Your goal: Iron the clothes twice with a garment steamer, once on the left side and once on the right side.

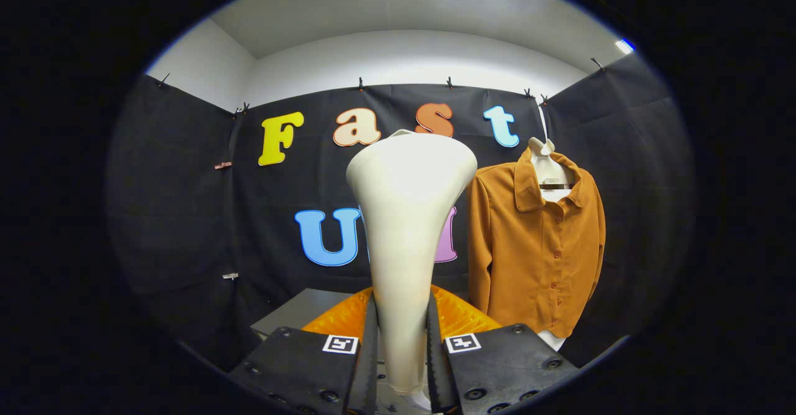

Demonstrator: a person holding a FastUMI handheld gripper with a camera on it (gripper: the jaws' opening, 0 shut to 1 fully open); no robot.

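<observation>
A cream garment steamer [404, 228] stands upright between my fingers, its handle narrow at the bottom and its head flaring wide at the top. My gripper [402, 346] is shut on the steamer's handle, with both fingers [367, 353] pressing its sides. Beyond the steamer and to its right, an orange-brown button shirt [538, 247] hangs on a white hanger [547, 169] against the black cloth wall. The steamer's head is level with the shirt's collar and stands apart from it, left of the shirt's left sleeve.
A grey table surface [305, 312] lies low behind my fingers. An orange ribbed part [460, 315] sits just behind the steamer's handle. Black cloth walls [180, 216] close the booth on the left, back and right.
</observation>
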